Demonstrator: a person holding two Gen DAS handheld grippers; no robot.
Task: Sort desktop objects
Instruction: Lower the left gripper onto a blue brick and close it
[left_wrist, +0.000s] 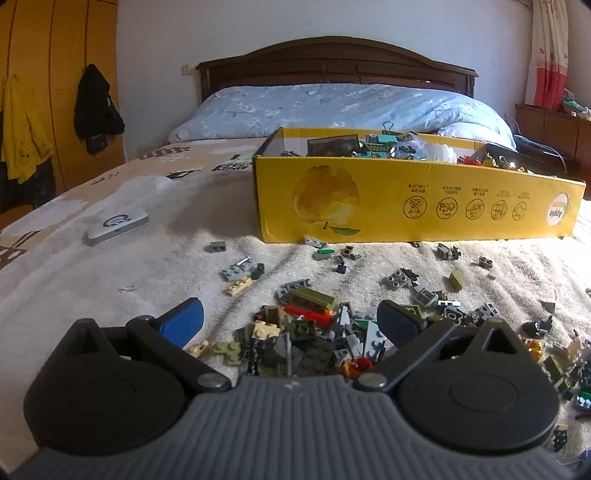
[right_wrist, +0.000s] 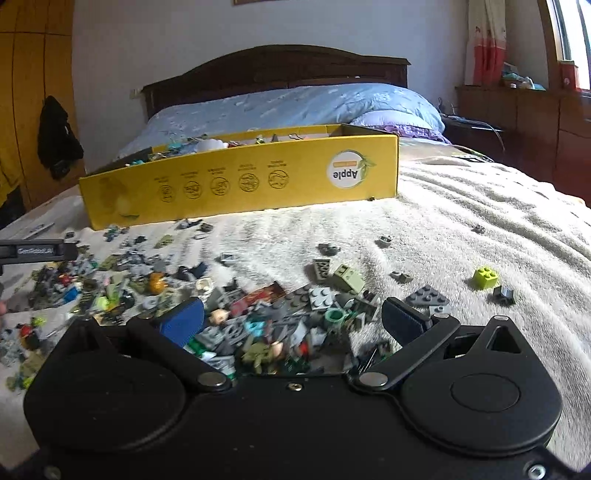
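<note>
Two claws are hovering low over a bed strewn with toy building bricks. The left claw (left_wrist: 291, 319) is holding its two fingers wide apart, gripping nothing, above a dense brick pile (left_wrist: 306, 339) on the white blanket (left_wrist: 110, 295); a red piece (left_wrist: 308, 313) is lying across the top of that heap, its long axis running left to right. The right claw (right_wrist: 291, 317) is likewise spreading its two fingers apart and empty over a second brick heap (right_wrist: 266, 332), where pieces are too many and too jumbled to count.

Just beyond the right claw, one lime-green two-by-two brick (right_wrist: 486, 277) is sitting studs up, apart from the heap, with one small dark piece (right_wrist: 504, 294) just beside it. A pale olive brick (right_wrist: 349, 277) is lying tilted near a grey plate (right_wrist: 322, 268).

Farther out in the left wrist view, one white flat device (left_wrist: 118, 224) with a blue ring is resting on the bedcover, well apart from the bricks.

Behind the scatter, one long yellow cardboard box (left_wrist: 417, 201) is standing open-topped across the bed, its long axis running left to right, its "Apple" label printed upside down; sorted oddments, including binder clips (left_wrist: 388, 128), are showing over its rim. Beyond it, a blue quilt (left_wrist: 332, 107) is lying against one dark wooden headboard (left_wrist: 336, 62).
</note>
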